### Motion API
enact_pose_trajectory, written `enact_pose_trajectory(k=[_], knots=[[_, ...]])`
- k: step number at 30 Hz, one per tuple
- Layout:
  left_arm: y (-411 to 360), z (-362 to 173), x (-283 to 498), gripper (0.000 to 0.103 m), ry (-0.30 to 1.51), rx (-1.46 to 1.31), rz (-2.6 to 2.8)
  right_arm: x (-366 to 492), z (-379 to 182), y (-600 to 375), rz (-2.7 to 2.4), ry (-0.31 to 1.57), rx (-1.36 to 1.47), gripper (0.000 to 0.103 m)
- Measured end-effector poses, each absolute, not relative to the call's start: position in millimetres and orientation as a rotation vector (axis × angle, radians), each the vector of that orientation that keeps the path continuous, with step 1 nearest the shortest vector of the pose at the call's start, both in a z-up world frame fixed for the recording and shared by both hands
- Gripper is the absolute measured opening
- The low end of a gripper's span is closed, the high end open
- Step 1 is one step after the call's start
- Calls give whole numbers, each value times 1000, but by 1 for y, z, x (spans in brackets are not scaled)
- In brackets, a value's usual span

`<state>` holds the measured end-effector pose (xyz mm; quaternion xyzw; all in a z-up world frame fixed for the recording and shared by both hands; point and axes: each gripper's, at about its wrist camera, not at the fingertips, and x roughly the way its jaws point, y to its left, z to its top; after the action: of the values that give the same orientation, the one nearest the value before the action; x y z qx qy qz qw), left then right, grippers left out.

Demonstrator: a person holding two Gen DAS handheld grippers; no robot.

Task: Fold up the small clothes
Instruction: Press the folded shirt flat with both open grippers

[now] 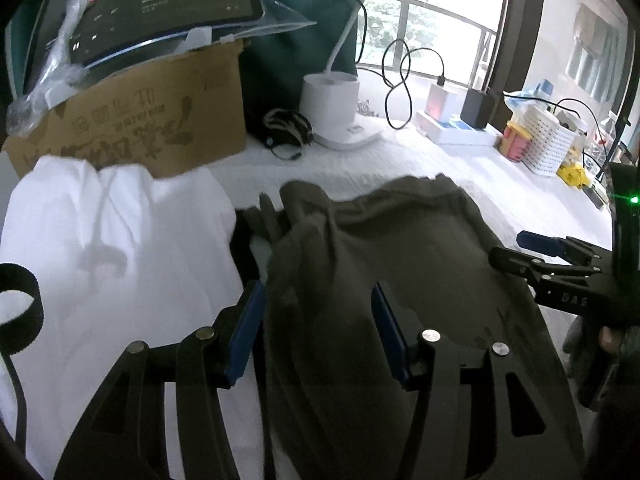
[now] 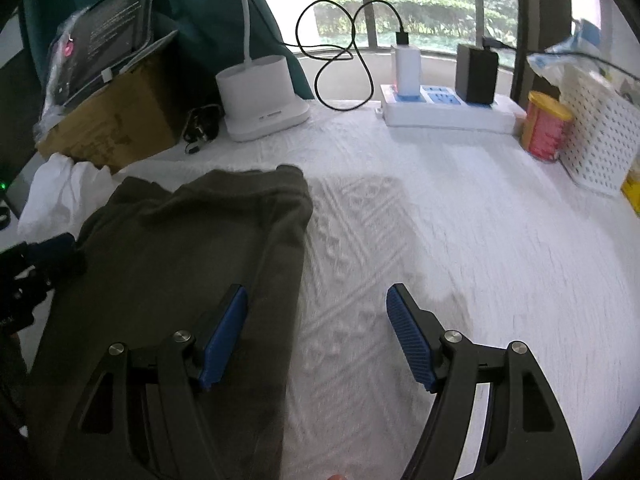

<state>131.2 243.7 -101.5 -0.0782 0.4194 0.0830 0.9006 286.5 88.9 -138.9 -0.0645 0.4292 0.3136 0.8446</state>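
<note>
An olive-brown small garment (image 1: 392, 256) lies rumpled on the white textured cloth (image 1: 360, 164); it also shows in the right wrist view (image 2: 188, 248). My left gripper (image 1: 318, 332) is open, its blue pads either side of the garment's left part, just above it. My right gripper (image 2: 316, 332) is open over the garment's right edge, left pad over the fabric, right pad over bare cloth. It also shows in the left wrist view (image 1: 532, 246). A white garment (image 1: 120, 248) lies to the left.
A cardboard box (image 1: 152, 120) with a tablet (image 1: 160, 4) stands at the back left. A white lamp base (image 2: 260, 96), cables, a power strip (image 2: 444, 108), a red can (image 2: 544, 126) and a white basket (image 2: 600, 136) line the back and right.
</note>
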Motion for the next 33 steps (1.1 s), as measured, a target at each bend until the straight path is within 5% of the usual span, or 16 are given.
enact_pose_trajectory(k=[15,17,22,33], knots=[[238,-114,99,64,902,-141,222,219,-142,64,714,924,-166,75],[236,-114,97,64,897,-135,227,210,-141,63,728,920,-182,71],[234,-110,89,64,879,-142,237,193,-142,58,753,918,-178,36],[227,-95,56,64,800,-143,284,168,-141,49,762,921,-158,34]])
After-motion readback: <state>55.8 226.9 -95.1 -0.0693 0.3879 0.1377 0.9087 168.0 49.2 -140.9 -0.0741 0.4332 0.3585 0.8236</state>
